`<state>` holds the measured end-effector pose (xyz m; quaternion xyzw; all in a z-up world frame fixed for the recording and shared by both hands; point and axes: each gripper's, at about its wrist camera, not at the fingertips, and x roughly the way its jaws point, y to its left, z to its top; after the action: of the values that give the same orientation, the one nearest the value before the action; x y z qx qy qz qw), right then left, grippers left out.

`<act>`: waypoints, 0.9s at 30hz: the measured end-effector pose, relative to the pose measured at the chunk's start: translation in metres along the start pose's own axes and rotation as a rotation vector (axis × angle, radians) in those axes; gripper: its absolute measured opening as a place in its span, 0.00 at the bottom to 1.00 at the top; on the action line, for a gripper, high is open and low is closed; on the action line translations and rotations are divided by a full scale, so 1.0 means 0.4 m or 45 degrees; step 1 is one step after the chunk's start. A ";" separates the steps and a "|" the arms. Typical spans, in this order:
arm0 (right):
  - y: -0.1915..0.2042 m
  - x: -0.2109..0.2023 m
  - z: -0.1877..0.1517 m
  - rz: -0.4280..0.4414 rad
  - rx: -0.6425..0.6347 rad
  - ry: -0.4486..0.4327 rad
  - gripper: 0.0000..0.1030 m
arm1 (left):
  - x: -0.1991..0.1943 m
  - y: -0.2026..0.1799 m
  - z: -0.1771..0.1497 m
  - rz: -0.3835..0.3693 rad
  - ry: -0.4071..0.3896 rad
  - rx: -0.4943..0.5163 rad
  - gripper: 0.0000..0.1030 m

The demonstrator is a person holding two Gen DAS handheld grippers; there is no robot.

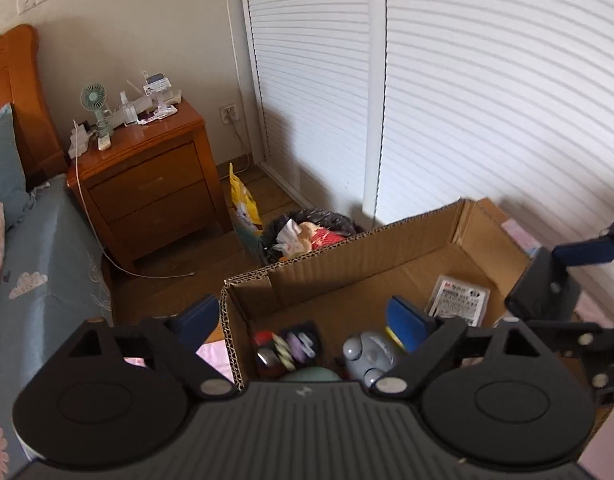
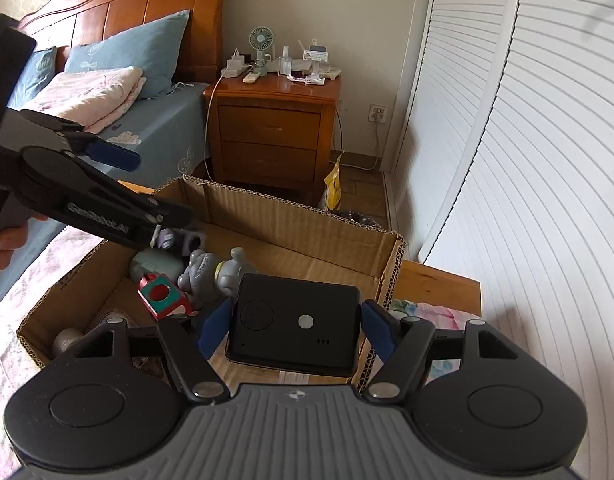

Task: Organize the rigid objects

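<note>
1. Black and matte, the flat rectangular device (image 2: 293, 326) is clamped between the blue pads (image 2: 216, 330) of the right gripper (image 2: 294, 330), its long axis running crosswise from pad to pad, broad face up.
2. It hangs over the near right corner of the cardboard box (image 2: 307, 216), directly above bare box floor; release here would likely drop it flat inside.
3. Its top carries a round embossed mark, a small silver disc and three tiny slots.
4. Left gripper (image 1: 307, 320) hovers over the box's opposite side, fingers spread wide and holding nothing, so the right hand is plainly nearer.
5. Already in the box: a grey toy figure (image 2: 211, 272), a red-and-green cube (image 2: 163, 296), a printed white packet (image 1: 459, 300).
6. Beyond stand a wooden nightstand (image 2: 271, 136) and bed (image 2: 147, 128).
</note>
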<state>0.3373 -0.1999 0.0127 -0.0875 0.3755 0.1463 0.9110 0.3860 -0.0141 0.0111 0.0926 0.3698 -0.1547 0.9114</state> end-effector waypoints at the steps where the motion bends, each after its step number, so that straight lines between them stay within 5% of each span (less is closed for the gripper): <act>1: -0.003 0.006 0.003 0.000 0.003 0.005 0.73 | -0.008 0.007 -0.001 -0.014 -0.012 -0.019 0.91; 14: -0.024 0.089 0.052 -0.015 0.102 0.056 0.73 | -0.138 -0.016 -0.090 -0.001 -0.074 0.022 0.97; 18: -0.030 0.074 0.059 -0.038 0.152 0.024 1.00 | -0.186 -0.024 -0.113 0.007 -0.112 0.019 0.98; 27: 0.005 -0.052 0.043 -0.097 0.173 0.035 1.00 | -0.294 -0.058 -0.162 0.060 -0.156 -0.006 0.98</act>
<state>0.3341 -0.1975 0.0394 -0.0417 0.3935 0.0844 0.9145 0.2564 0.0076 0.0466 0.0896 0.3113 -0.1377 0.9360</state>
